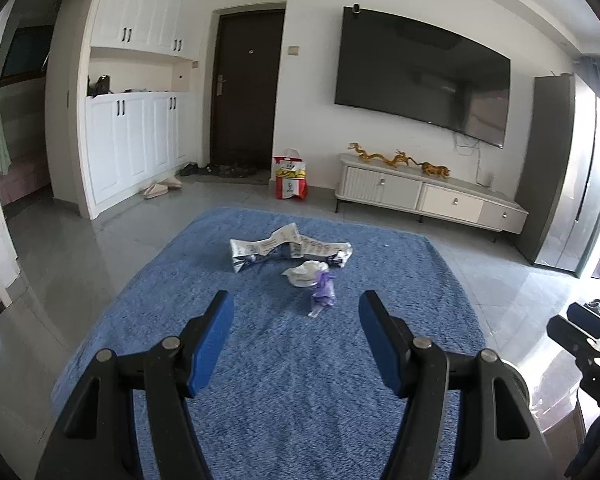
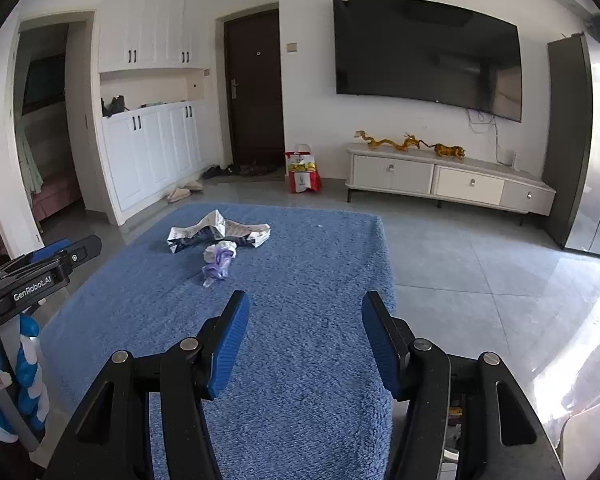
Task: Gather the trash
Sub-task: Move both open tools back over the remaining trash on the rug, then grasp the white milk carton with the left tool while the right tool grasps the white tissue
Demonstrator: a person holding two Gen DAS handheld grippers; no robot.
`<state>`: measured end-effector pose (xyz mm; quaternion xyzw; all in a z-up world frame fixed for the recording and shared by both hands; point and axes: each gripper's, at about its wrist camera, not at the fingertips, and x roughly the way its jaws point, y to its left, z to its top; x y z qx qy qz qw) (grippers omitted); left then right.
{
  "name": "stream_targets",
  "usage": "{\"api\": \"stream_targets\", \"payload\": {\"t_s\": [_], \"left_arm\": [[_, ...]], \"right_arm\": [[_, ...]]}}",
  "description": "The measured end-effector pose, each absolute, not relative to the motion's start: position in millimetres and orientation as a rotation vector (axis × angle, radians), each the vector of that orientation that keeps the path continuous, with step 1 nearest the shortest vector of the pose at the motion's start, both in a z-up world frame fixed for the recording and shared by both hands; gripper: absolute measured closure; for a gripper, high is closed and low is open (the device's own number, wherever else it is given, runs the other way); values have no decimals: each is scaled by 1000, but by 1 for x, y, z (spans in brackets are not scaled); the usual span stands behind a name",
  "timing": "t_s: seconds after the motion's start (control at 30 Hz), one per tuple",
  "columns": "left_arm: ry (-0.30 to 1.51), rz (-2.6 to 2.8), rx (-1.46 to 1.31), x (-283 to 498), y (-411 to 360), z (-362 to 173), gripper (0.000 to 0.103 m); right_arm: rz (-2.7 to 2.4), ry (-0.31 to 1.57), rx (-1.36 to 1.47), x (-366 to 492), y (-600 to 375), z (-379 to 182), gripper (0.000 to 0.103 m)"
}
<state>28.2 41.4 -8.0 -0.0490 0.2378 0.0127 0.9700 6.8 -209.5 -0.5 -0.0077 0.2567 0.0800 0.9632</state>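
Jaws of both grippers spread, empty; purple wrapper (image 1: 323, 291) lies ahead on blue rug (image 1: 260, 380)

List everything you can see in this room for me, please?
Crumpled carton: 1, white and blue, on rug.
Tissue wad: 1, white, before carton.
Plastic wrapper: 1, purple, nearest claws.
Rug: 1, blue, on grey floor.
Shopping bag: 1, red and white, beside door.
Door: 1, dark brown.
TV: 1, black, wall-mounted.
TV stand: 1, cream.
Dragon figurines: golden, on stand.
Cupboards: white, left.
Slippers: pair, beige.
Left claw: 1, blue-padded, open.
Right claw: 1, blue-padded, open.
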Motion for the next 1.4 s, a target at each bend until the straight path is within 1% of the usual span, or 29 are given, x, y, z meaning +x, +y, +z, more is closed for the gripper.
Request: {"api": "stream_targets", "payload": {"t_s": [0.2,0.4,0.67,0.93,1.17,1.23,1.27,1.4], "left_arm": [[498,50,-94,30,54,-14,40],[524,67,-98,33,90,-20,40],[566,53,-108,45,130,-30,40],[626,-75,-79,108,142,-42,40],[662,-184,-29,181,142,-57,40],[668,-205,18,201,139,-60,36],[670,-215,36,211,137,-62,33],[690,-268,62,250,132,-69,32]], "right_arm": [[191,528,-17,17,-205,-2,45],[238,514,-21,33,-191,4,45],[326,538,-40,59,-161,0,45],[381,581,-51,101,-140,-12,45],[414,663,-40,157,-123,-42,45],[424,684,-39,170,-117,-50,45],[433,697,-37,179,-113,-56,45],[460,731,-31,207,-102,-74,45]]}}
